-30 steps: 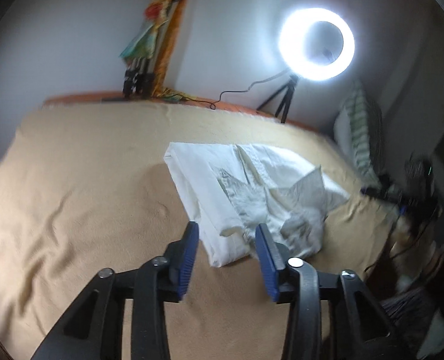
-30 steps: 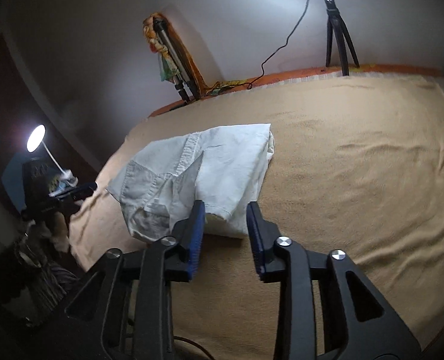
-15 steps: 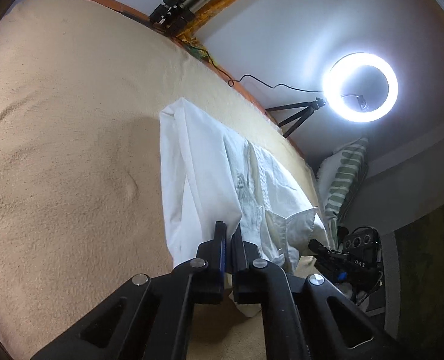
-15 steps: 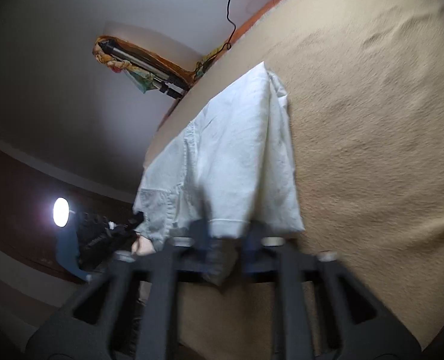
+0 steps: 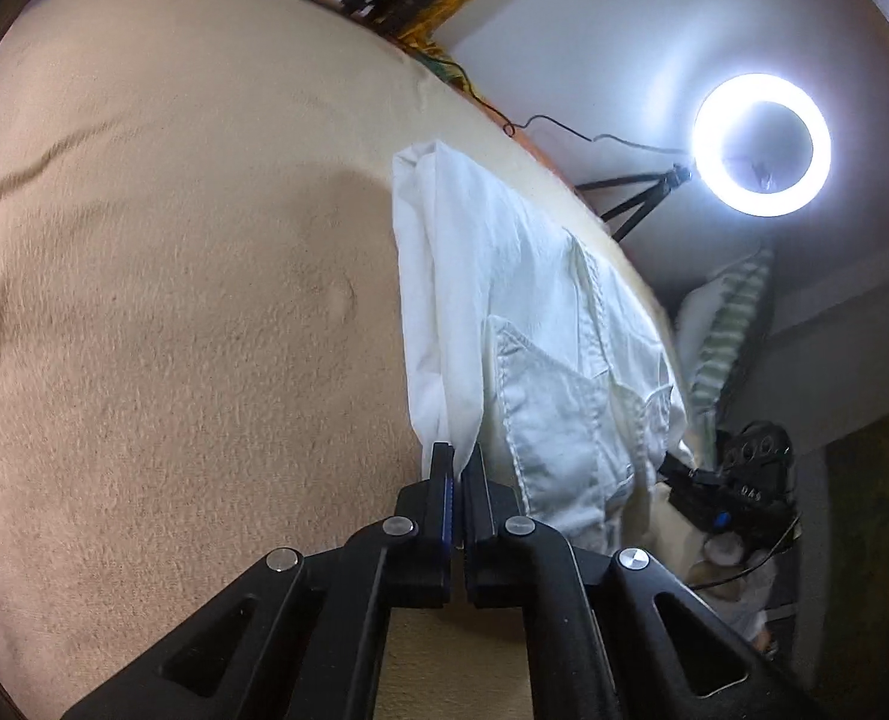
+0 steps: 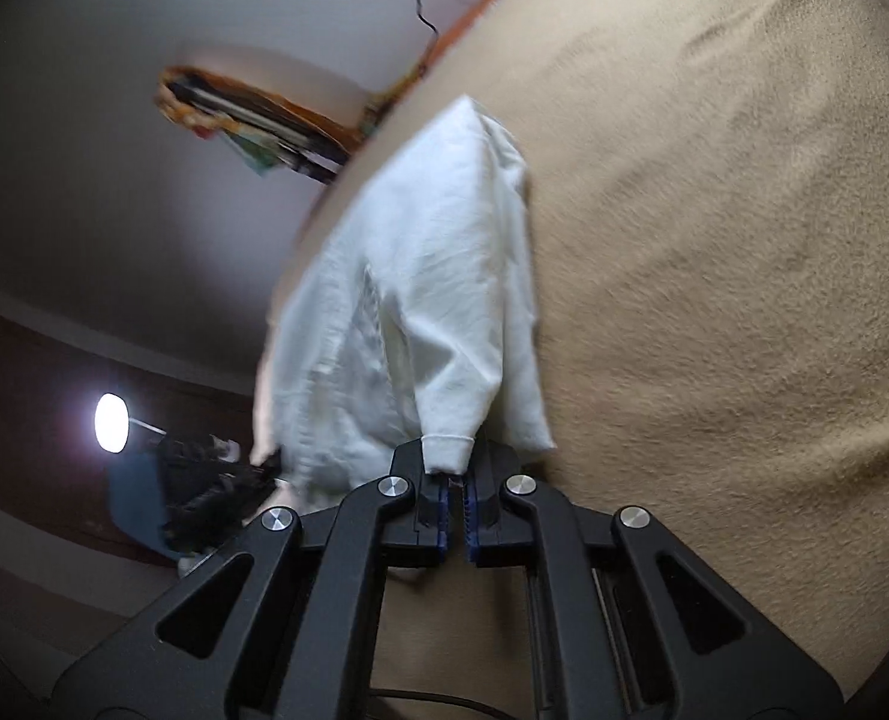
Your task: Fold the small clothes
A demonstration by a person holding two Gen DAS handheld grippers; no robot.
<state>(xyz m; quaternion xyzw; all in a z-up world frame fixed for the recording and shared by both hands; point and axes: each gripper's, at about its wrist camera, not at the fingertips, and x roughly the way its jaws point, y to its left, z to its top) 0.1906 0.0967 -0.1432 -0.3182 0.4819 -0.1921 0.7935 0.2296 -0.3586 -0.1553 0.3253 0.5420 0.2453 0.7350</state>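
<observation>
Covering most of both views, a tan blanket [image 5: 174,330] on the bed carries a white shirt [image 5: 504,312] lying partly folded just ahead of both tools. The left tool [image 5: 457,468] is clamped tight on a bunched corner of its near edge, and the right tool [image 6: 453,480] pinches a hemmed cuff [image 6: 444,450].

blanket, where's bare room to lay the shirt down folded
Left of the white shirt, the tan blanket lies bare out to its edge. On the shirt's other side it is also bare. Crowded only by the ring light and pillow.
</observation>
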